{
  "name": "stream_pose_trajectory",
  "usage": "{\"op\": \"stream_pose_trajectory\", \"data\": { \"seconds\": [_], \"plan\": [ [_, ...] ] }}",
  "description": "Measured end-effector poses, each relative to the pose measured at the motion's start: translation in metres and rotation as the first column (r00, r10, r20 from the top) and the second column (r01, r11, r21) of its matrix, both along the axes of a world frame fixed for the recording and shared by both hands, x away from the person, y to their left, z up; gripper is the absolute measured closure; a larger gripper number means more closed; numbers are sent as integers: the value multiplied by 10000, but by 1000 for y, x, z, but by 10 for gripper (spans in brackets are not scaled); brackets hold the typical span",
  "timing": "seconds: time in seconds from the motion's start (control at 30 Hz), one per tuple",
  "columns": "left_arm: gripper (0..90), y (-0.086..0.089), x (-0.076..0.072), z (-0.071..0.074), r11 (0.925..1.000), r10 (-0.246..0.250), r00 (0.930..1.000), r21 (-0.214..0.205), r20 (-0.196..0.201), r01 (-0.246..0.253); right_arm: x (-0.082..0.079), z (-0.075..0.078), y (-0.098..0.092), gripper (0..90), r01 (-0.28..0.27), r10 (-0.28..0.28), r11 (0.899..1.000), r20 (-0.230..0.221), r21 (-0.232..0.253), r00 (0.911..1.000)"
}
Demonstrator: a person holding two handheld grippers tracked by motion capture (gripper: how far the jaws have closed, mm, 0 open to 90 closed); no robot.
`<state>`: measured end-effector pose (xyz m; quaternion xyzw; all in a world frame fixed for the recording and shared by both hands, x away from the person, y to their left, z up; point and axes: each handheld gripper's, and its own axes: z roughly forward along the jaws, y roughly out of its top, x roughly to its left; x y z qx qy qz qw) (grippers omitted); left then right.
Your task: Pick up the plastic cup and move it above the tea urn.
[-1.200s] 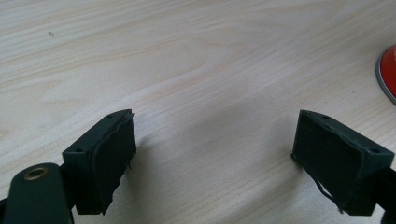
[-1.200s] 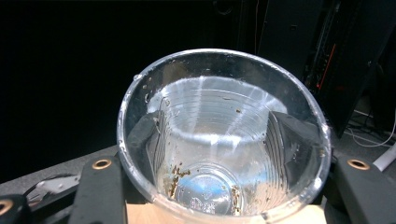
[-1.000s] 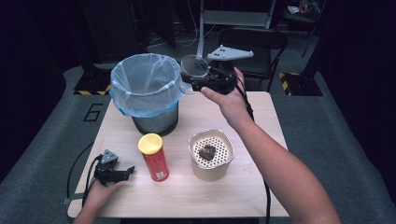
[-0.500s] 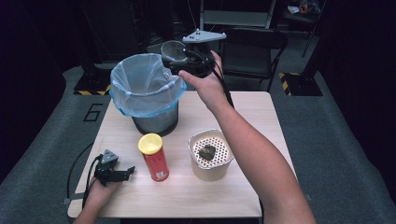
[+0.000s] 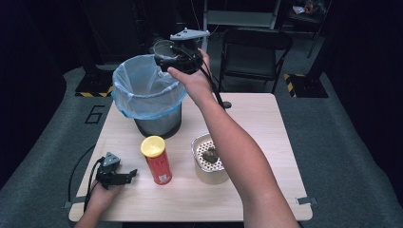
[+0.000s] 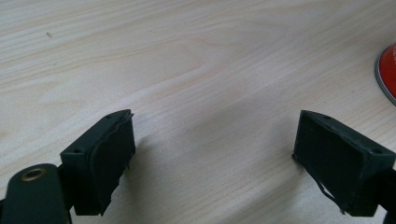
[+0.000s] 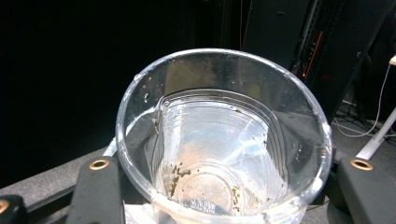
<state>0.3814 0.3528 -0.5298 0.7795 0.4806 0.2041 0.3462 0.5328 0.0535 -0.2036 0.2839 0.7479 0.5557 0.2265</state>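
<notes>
Right gripper: jaws about half apart, pads pressing on either side of a clear plastic cup, having just eased open a little with the cup between them. Held raised above the far rim of the bin, mouth of the cup turned back toward the gripper's camera, a few brown specks stuck to the inside near the bottom. Likely very light, thin-walled and springy, easy to dent or crack under a hard squeeze and smooth enough to slip; best gripped gently across the ribbed lower wall, where it looks stiffer than at the rim. Left gripper: jaws wide apart, nothing between them, resting on the near left part of the wooden table. Just beside it, a red can with a yellow lid, upright. To the right of the can, a perforated metal container with a dark lump inside, under the outstretched right forearm. Bin lined with a pale blue bag, standing at the far left of the table, open and unobstructed below the cup. Beyond the table, a dark folding chair, well apart.
</notes>
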Motion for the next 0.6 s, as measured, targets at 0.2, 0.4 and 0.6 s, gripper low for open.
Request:
{"op": "stream_pose_trajectory", "data": {
  "seconds": [0.2, 0.4, 0.6],
  "plan": [
    [121, 0, 0, 0, 10000, 9, 10000, 13, 16, -9, 10, -12, 13, 343, 157, -160, 9996, -124, -215, 9998],
    [122, 0, 0, 0, 10000, -27, 10000, 33, -36, 27, 18, -20, 25, 344, 254, -264, 9985, -219, -480, 9994],
    [121, 0, 0, 0, 10000, -30, 10000, 40, -37, 30, 25, -28, 33, 343, 317, -336, 9983, -385, -487, 9987]
  ]
}}
